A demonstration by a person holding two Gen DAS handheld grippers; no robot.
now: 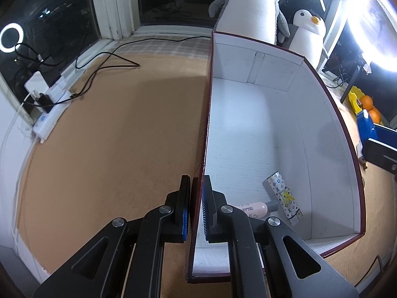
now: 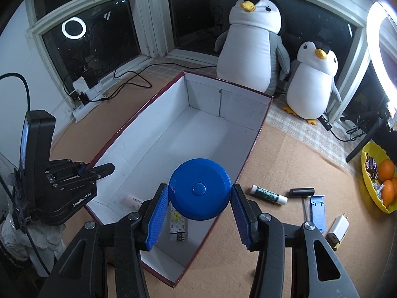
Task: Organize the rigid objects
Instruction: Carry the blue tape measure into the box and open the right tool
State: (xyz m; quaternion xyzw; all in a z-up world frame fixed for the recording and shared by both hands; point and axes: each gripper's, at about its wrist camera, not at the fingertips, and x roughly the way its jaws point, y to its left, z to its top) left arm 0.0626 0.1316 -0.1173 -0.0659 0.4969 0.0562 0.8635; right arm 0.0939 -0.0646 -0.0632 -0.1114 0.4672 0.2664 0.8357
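A white-lined box with dark red edges [image 1: 327, 129] [image 2: 223, 104] stands on the tan mat. My left gripper [image 1: 197, 181] is shut on its left wall, one finger on each side. In the right wrist view that left gripper [image 2: 109, 167] shows at the box's left rim. My right gripper [image 2: 199, 191] is shut on a round blue disc [image 2: 199, 188], held above the box's near right corner. Inside the box lie a patterned white tube [image 1: 284, 197] [image 2: 177, 224] and a pink tube [image 1: 253, 208] [image 2: 134, 201].
Right of the box on the mat lie a green-and-white stick [image 2: 269, 194], a black cylinder [image 2: 302, 192], a blue stand [image 2: 317, 211] and a white charger [image 2: 337, 228]. A yellow bowl of oranges [image 2: 372, 196] sits far right. Two plush penguins [image 2: 250, 42] stand behind; a power strip and cables [image 2: 86, 99] lie at left.
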